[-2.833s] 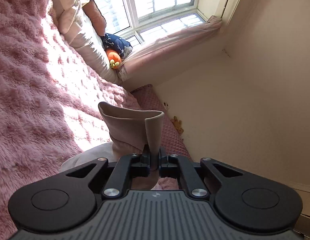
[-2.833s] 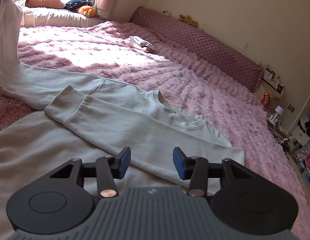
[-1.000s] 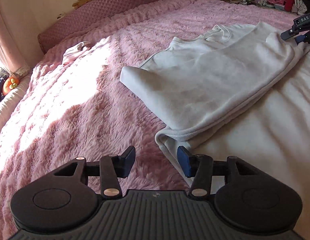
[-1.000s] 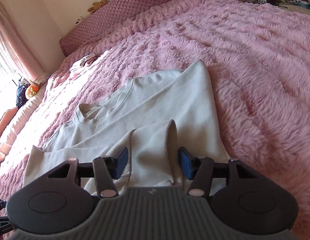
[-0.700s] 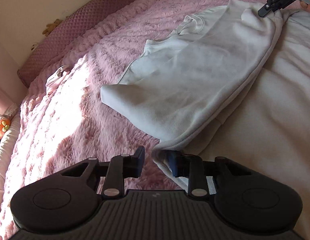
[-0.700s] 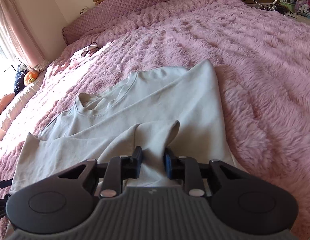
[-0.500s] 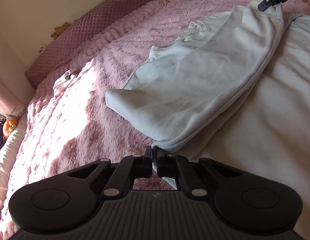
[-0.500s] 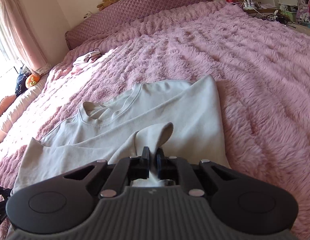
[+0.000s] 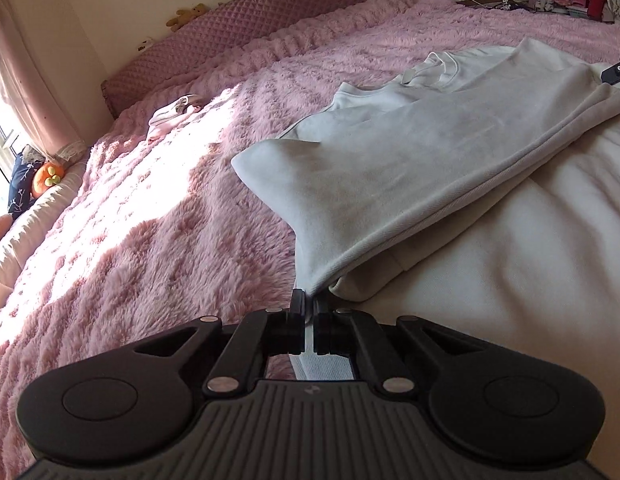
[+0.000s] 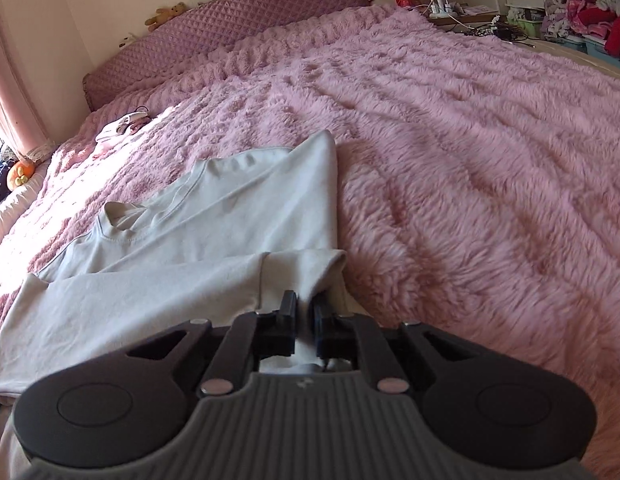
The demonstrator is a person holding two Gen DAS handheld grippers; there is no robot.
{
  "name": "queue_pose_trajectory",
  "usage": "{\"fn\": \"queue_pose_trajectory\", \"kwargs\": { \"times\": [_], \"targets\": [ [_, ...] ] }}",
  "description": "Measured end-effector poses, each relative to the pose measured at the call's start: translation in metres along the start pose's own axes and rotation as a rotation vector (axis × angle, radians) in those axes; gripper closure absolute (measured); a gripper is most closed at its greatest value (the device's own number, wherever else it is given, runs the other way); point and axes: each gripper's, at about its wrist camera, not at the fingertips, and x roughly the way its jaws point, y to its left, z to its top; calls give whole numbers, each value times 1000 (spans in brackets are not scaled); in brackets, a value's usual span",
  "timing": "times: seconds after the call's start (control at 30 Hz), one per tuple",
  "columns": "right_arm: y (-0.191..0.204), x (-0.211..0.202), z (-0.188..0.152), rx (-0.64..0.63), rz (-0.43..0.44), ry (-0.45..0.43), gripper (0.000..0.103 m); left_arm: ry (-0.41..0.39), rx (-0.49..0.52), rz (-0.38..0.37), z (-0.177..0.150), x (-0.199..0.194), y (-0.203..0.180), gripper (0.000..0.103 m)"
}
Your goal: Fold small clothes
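A pale grey long-sleeved sweatshirt (image 9: 430, 152) lies on the pink fluffy bed cover, sleeves folded across its body. My left gripper (image 9: 308, 300) is shut on the folded fabric edge at the shirt's left side. My right gripper (image 10: 304, 304) is shut on the cuff end of the folded sleeve (image 10: 301, 272) at the shirt's right side. The shirt also shows in the right wrist view (image 10: 213, 232), neckline toward the headboard. The right gripper's tip (image 9: 618, 70) shows at the right edge of the left wrist view.
The pink fluffy bed cover (image 10: 470, 168) spreads all round. A cream sheet (image 9: 530, 264) lies under the shirt's near side. A small white garment (image 9: 169, 114) lies near the quilted headboard (image 10: 229, 28). An orange plush (image 9: 45, 174) sits by the window. Cluttered shelves (image 10: 582, 4) stand at the far right.
Both grippers were open over the shirt one second ago; both have closed on its fabric. The right side was lifted briefly and now hangs lower.
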Motion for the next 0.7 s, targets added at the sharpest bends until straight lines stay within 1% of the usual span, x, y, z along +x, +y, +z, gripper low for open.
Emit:
{"fn": "queue_pose_trajectory", "kwargs": {
  "times": [0.03, 0.07, 0.1, 0.13, 0.17, 0.2, 0.23, 0.27, 0.33, 0.37, 0.4, 0.43, 0.47, 0.53, 0.57, 0.63, 0.67, 0.7],
  "targets": [
    [-2, -2, -1, 28, 9, -9, 87, -8, 7, 10, 0, -3, 0, 100],
    [-3, -4, 0, 46, 22, -6, 82, -15, 26, 20, 2, -5, 0, 100],
    [-2, -7, 0, 59, 38, -10, 69, -23, 54, 19, 3, -5, -1, 99],
    [0, -10, 0, 59, 50, -13, 58, -40, 86, 32, 4, -6, -4, 94],
    [2, -11, 1, 52, 57, -11, 55, -50, 128, 47, 4, -5, -7, 91],
    [6, -12, 1, 36, 59, -11, 54, -41, 185, 52, 5, 0, -12, 90],
    [10, -13, 1, 19, 58, -8, 54, -33, 229, 63, 5, 6, -16, 85],
    [12, -12, 0, 8, 55, -4, 54, -29, 268, 82, 4, 12, -20, 84],
    [13, -12, -1, 7, 47, 2, 54, -34, 319, 95, 3, 20, -25, 83],
    [13, -11, -2, 14, 46, 4, 54, -38, 321, 93, 3, 22, -25, 84],
    [13, -11, -2, 18, 44, 3, 55, -37, 300, 82, 4, 23, -22, 86],
    [12, -11, -1, 22, 43, 4, 55, -44, 258, 82, 5, 21, -18, 96],
    [13, -12, -1, 23, 42, 4, 55, -57, 206, 96, 5, 17, -13, 98],
    [14, -13, 0, 21, 45, 6, 55, -88, 68, 131, 6, 4, 0, 97],
    [14, -14, 0, 21, 50, 7, 55, -89, 5, 137, 5, -1, 6, 97],
    [17, -14, -1, 4, 50, 17, 57, -36, -62, 122, 4, 3, 9, 97],
    [19, -12, -2, -12, 34, 29, 60, -3, -91, 111, 1, 9, 8, 97],
    [19, -10, -3, -23, 25, 36, 66, 31, -121, 101, 0, 16, 7, 97]
  ]
}}
